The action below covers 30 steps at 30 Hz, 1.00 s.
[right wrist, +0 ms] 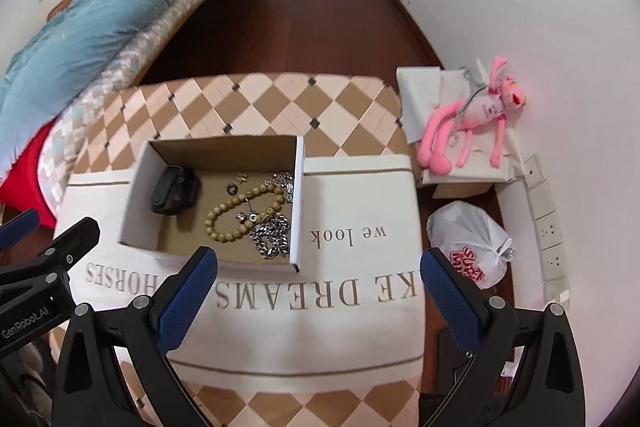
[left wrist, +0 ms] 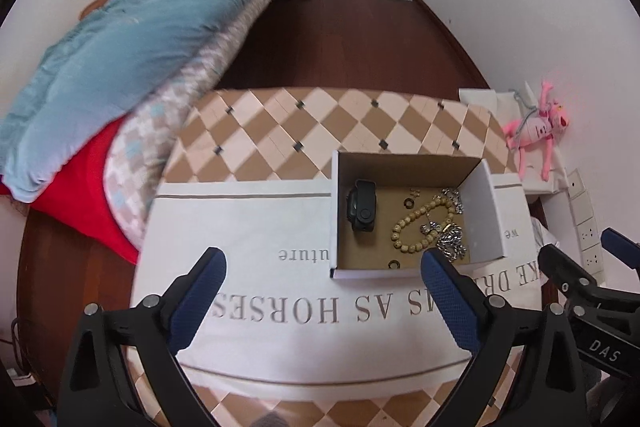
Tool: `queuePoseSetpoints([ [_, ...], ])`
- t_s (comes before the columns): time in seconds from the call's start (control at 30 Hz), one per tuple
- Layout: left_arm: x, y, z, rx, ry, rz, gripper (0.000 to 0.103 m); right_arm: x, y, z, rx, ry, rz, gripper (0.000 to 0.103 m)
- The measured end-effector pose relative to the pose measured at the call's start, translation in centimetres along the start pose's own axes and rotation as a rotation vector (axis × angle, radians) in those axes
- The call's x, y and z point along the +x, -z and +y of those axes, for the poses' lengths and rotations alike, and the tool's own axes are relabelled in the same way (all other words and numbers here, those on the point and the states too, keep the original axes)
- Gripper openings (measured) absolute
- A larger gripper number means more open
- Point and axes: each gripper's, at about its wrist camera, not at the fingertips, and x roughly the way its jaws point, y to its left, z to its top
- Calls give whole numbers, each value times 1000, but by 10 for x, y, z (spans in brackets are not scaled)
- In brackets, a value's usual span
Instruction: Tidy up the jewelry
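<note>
Left gripper [left wrist: 322,291] wide open, empty. Right gripper [right wrist: 318,287] same. Cardboard box [left wrist: 482,211] beyond fingertips with bead bracelet [left wrist: 418,225], chain bracelet [left wrist: 452,245], black watch [left wrist: 362,211].

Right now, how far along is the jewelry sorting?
Done: the black watch, bead bracelet, silver chain and small rings all lie inside the cardboard box. In hand: nothing; the left hand-held gripper and right hand-held gripper are open and empty. Left: no jewelry shows on the cloth outside the box.
</note>
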Motion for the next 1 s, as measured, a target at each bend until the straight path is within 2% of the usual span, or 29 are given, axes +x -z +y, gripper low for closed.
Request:
queuePoseSetpoints([
  [0.23, -73, 11, 8, -7, -15, -100, 100, -79, 14, -2, 12, 0, -120, 102],
  [0.5, -145, 25, 13, -27, -15, -168, 100, -152, 33, -7, 23, 2, -200, 103],
  [0.73, -182, 38, 12, -16, 8, -200, 100, -200, 50, -6, 20, -7, -243, 103],
  [1.0, -196, 47, 10, -13, 20, -182, 100, -229, 61, -3, 12, 5, -270, 103],
])
